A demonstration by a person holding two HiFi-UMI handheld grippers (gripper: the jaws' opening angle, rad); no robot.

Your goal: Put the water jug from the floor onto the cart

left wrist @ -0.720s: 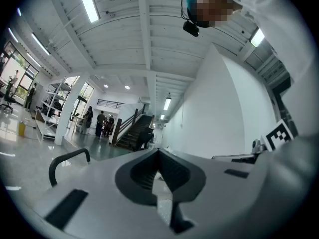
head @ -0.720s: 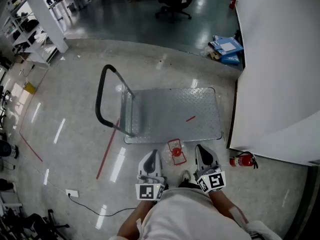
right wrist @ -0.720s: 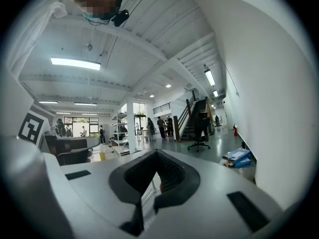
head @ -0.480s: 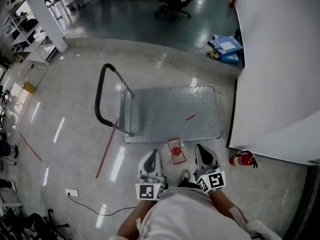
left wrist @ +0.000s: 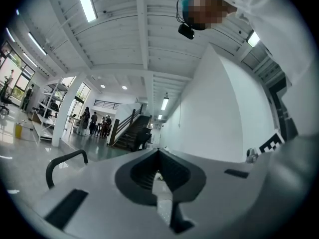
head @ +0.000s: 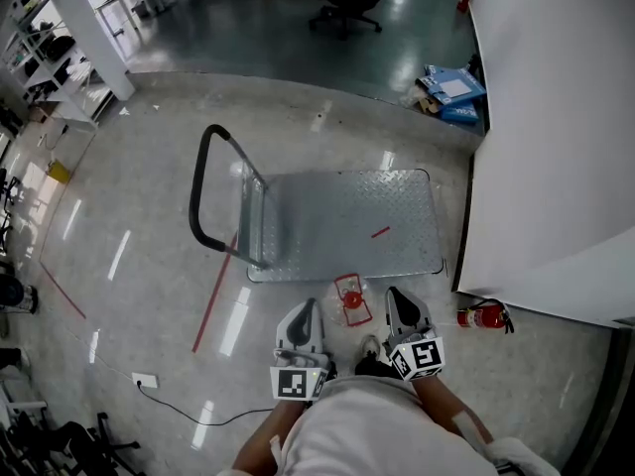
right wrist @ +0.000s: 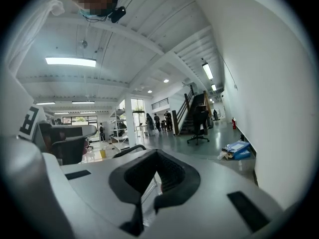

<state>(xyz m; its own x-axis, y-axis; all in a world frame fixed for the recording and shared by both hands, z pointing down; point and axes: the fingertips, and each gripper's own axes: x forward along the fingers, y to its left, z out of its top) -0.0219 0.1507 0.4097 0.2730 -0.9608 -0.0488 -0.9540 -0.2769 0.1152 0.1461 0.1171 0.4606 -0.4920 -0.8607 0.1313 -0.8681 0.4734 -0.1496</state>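
One clear water jug with a red cap and handle (head: 349, 300) stands on the floor between and just ahead of the two sets of jaws, beside the near edge of the one grey steel platform cart (head: 342, 226) beyond them. The left gripper (head: 301, 317) and right gripper (head: 400, 307) have their jaws closed and empty, and flank the jug, probably to approach it from both sides.

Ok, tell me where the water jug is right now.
In the head view the water jug stands on the floor at bottom centre, just short of the near edge of the cart, between the left gripper and the right gripper.
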